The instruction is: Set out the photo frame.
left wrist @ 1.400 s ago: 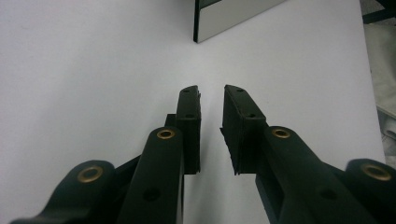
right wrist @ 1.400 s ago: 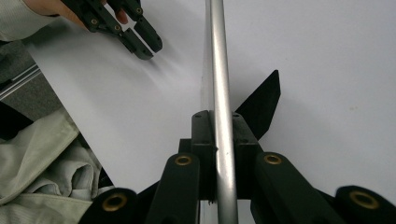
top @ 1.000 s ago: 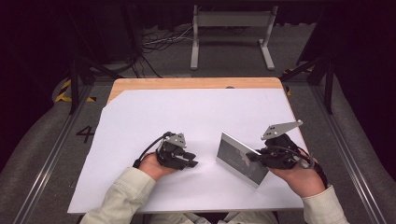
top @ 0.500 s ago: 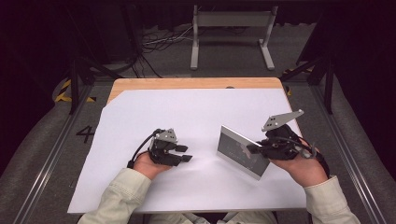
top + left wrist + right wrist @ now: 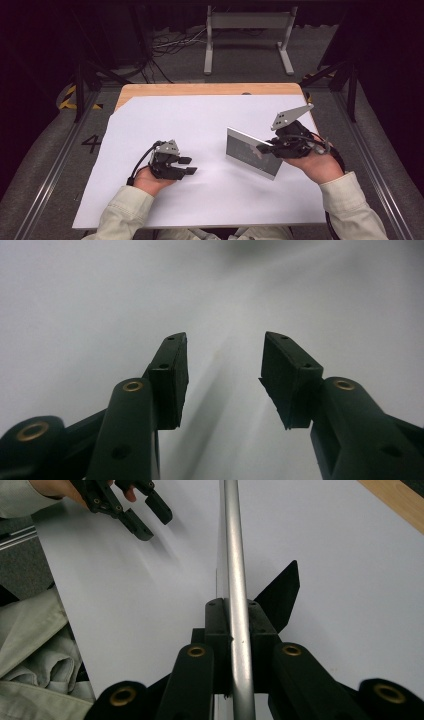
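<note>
Right tool (image 5: 266, 146): clamped on upright metal plate (image 5: 250, 156)
Left tool (image 5: 189, 166): jaws wide, just opened, nothing between, above white surface (image 5: 200, 120)

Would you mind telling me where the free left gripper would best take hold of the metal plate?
Probably the plate's upper left edge, approached from the left. The plate stands tilted on edge, the right gripper is shut on its right end, and the left gripper, jaws open and empty, already faces that thin free edge.
</note>
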A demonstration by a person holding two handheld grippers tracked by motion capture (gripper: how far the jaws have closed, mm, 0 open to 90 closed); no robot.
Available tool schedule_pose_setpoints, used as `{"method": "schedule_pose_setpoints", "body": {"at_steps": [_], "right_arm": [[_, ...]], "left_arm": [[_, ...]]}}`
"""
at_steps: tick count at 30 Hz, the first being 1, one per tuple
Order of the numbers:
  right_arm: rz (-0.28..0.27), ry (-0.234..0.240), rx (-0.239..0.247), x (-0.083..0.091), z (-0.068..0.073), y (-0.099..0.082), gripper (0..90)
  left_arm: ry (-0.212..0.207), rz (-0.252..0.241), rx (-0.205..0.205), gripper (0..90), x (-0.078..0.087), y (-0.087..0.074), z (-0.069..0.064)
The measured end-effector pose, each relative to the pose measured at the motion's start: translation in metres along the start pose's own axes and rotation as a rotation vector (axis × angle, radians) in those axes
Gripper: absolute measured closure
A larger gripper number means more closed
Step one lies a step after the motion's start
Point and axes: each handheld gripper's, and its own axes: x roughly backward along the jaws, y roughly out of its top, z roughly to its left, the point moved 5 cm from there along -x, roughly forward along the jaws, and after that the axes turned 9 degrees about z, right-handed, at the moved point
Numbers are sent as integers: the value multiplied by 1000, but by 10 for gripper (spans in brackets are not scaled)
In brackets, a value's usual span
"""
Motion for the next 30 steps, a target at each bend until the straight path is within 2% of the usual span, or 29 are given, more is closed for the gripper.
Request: {"method": "schedule_pose_setpoints", "body": {"at_steps": [5, 13, 30], "right_arm": [[9, 19, 38, -3, -4, 13, 841], [14, 37, 105, -9, -10, 27, 841], [43, 96, 213, -29, -16, 51, 841]], "left_arm": [[1, -7, 21, 544, 5, -8, 3], [-8, -36, 64, 542, 11, -10, 8], [17, -34, 96, 542, 11, -15, 15]]}}
